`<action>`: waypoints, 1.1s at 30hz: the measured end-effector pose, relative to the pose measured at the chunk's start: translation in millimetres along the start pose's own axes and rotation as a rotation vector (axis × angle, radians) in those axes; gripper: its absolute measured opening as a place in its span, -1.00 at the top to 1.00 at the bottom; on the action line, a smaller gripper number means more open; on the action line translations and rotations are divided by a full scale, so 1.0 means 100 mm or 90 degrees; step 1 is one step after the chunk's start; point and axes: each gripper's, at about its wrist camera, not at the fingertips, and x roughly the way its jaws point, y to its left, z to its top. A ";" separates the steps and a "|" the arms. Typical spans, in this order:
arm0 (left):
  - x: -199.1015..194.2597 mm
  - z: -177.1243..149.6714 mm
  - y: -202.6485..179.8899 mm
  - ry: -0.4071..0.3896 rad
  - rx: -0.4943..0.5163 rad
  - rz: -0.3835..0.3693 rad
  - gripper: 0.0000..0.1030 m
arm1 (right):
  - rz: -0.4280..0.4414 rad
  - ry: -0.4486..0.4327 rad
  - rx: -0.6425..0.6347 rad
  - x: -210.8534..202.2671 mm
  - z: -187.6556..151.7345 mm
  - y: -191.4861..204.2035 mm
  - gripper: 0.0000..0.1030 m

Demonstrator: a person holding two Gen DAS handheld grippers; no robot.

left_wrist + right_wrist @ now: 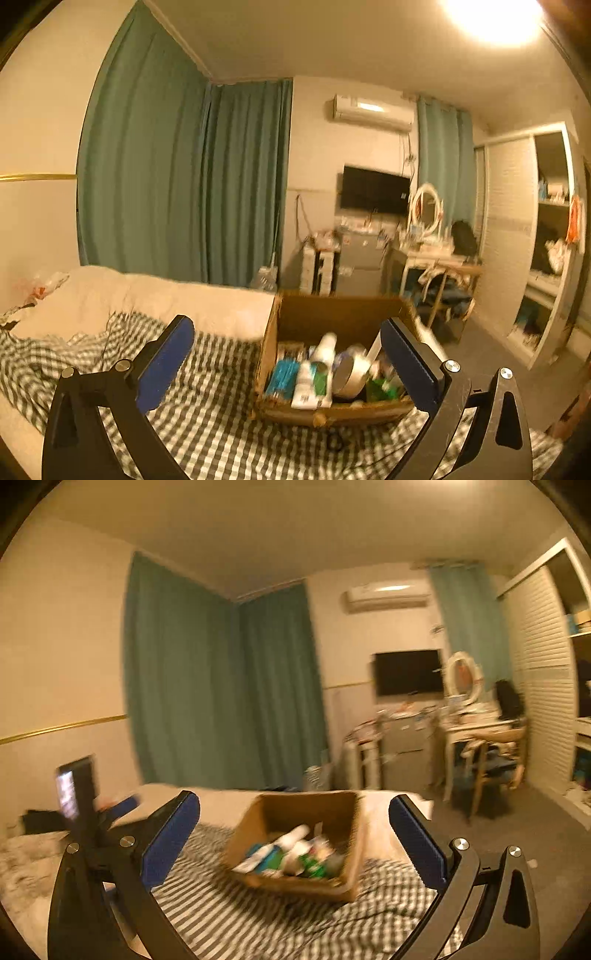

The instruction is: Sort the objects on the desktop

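your left gripper (pixel 291 350) is spread wide with nothing between the blue pads, and your right gripper (pixel 295 830) is just as wide and empty too. both point roughly level at the cardboard box (pixel 271 350), which sits open-topped on the checked blanket (pixel 207 413) on the bed. box is full: a white bottle (pixel 325 347), a blue packet (pixel 282 376), a round silver tin (pixel 352 374) tilted on edge, something green (pixel 380 387), rest too blurred to name. from the left wrist view the box is close, its right side behind the right finger (pixel 410 363). in the right wrist view the box (pixel 343 849) is blurred, between the fingers but well apart from them. a white pillow (pixel 110 295) lies beyond the blanket. teal curtains (pixel 177 177), a wall tv (pixel 373 190) and a dressing table with round mirror (pixel 426 206) sit at the back.
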 end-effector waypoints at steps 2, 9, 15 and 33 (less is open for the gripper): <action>0.15 -0.21 -0.06 0.033 0.010 0.009 -1.00 | -0.058 0.005 -0.009 0.17 -0.13 -0.01 -0.99; 0.65 -0.99 -0.39 0.143 0.069 0.005 -1.00 | -0.079 0.146 -0.020 1.07 -0.80 -0.05 -0.99; 1.20 -1.58 -0.61 0.229 0.068 0.004 -0.99 | -0.077 0.227 0.051 1.67 -1.28 -0.33 -0.99; 2.18 -2.35 -0.87 0.370 0.103 0.013 0.35 | -0.122 0.393 0.025 2.64 -2.25 -0.52 -0.99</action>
